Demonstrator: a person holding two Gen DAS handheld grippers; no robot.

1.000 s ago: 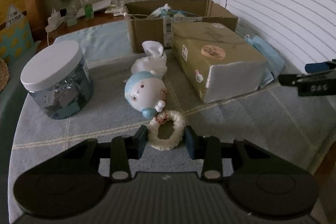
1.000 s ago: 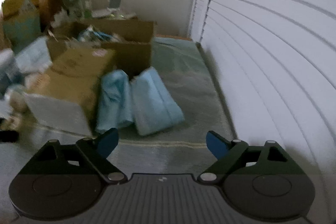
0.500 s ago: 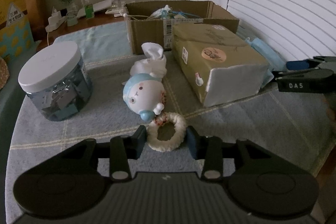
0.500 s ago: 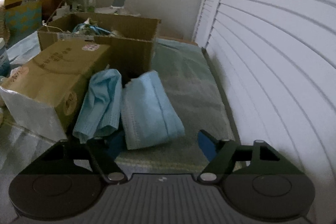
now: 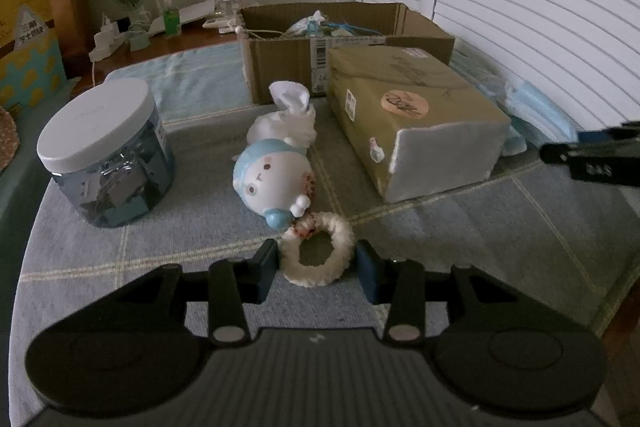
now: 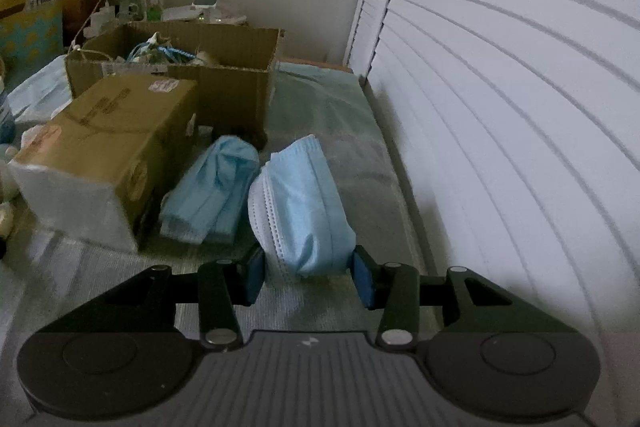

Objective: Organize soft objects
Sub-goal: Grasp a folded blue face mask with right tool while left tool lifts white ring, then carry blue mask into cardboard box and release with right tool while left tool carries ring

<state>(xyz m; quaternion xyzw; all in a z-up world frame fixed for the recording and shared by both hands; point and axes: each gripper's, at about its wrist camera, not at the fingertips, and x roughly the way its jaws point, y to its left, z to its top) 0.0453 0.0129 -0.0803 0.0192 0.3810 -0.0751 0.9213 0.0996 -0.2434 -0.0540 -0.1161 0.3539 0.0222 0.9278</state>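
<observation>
My left gripper is shut on a fluffy cream hair scrunchie that rests on the blue-grey cloth. A blue-and-white plush doll lies just beyond it, touching the scrunchie. My right gripper is shut on the near end of a stack of blue face masks lying on the cloth. A second bundle of blue masks lies to its left. The right gripper also shows at the right edge of the left wrist view.
A wrapped tan tissue pack lies between the doll and the masks. An open cardboard box holding small items stands behind it. A jar with a white lid stands at left. White shutters line the right side.
My right gripper has moved forward and down onto the mask stack and its jaws have closed in on it. My left gripper keeps its hold on the scrunchie, almost still.
</observation>
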